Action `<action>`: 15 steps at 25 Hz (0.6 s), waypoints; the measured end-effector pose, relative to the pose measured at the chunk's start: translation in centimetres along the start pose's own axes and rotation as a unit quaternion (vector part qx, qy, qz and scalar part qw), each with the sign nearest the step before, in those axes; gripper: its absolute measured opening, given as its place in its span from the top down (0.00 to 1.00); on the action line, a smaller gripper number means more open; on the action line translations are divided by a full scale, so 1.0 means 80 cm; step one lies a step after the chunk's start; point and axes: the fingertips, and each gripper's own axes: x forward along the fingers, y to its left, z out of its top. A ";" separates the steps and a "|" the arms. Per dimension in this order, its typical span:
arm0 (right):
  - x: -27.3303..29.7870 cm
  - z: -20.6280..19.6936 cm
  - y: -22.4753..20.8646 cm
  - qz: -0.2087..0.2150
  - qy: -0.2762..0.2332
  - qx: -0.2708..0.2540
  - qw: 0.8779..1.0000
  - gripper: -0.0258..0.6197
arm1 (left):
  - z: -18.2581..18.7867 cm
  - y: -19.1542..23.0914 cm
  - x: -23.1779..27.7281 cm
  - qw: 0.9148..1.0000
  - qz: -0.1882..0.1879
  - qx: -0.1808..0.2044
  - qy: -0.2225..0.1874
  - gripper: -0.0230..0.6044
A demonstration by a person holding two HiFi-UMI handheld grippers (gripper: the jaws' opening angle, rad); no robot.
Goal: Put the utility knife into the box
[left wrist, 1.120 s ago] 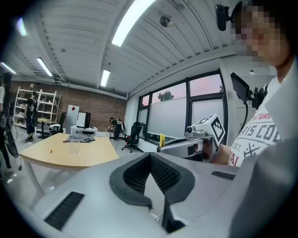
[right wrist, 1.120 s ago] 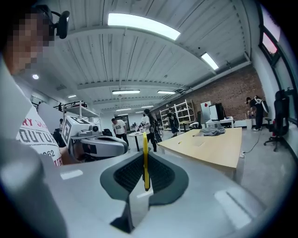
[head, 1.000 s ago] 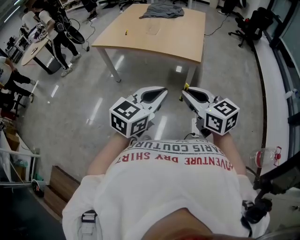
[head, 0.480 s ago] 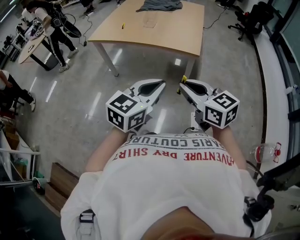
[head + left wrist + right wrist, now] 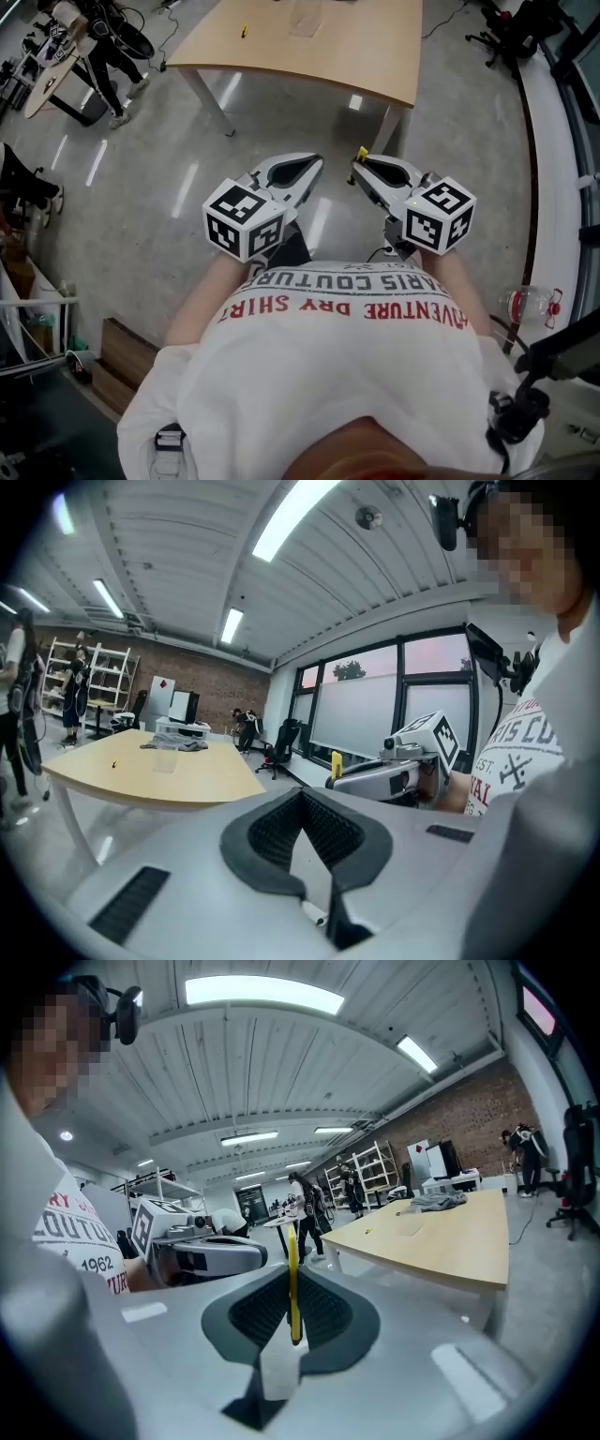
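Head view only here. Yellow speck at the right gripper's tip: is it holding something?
Observer: Yes. The right gripper view shows the right gripper shut on a thin yellow piece, edge-on between the pads. I can't tell what it is.
Operator: Left one?
Observer: The left gripper is shut, with nothing between its jaws in the left gripper view.
Operator: Anything on the table beyond my frame?
Observer: The right gripper view shows a grey cloth at the far end of the table.
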 end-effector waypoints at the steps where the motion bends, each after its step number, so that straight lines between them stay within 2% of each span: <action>1: 0.017 -0.001 -0.011 -0.001 0.004 0.003 1.000 0.92 | -0.003 0.021 0.006 1.000 0.001 -0.007 0.002 0.96; 6: 0.136 0.017 -0.083 -0.010 0.022 0.016 1.000 0.92 | -0.004 0.162 0.039 0.999 0.003 -0.032 0.011 0.96; 12: 0.321 0.093 -0.189 -0.039 0.029 0.034 0.998 0.92 | 0.039 0.385 0.081 0.998 -0.008 -0.052 0.022 0.96; 15: 0.405 0.140 -0.237 -0.059 0.033 0.026 0.997 0.92 | 0.074 0.489 0.098 0.998 -0.017 -0.049 0.026 0.96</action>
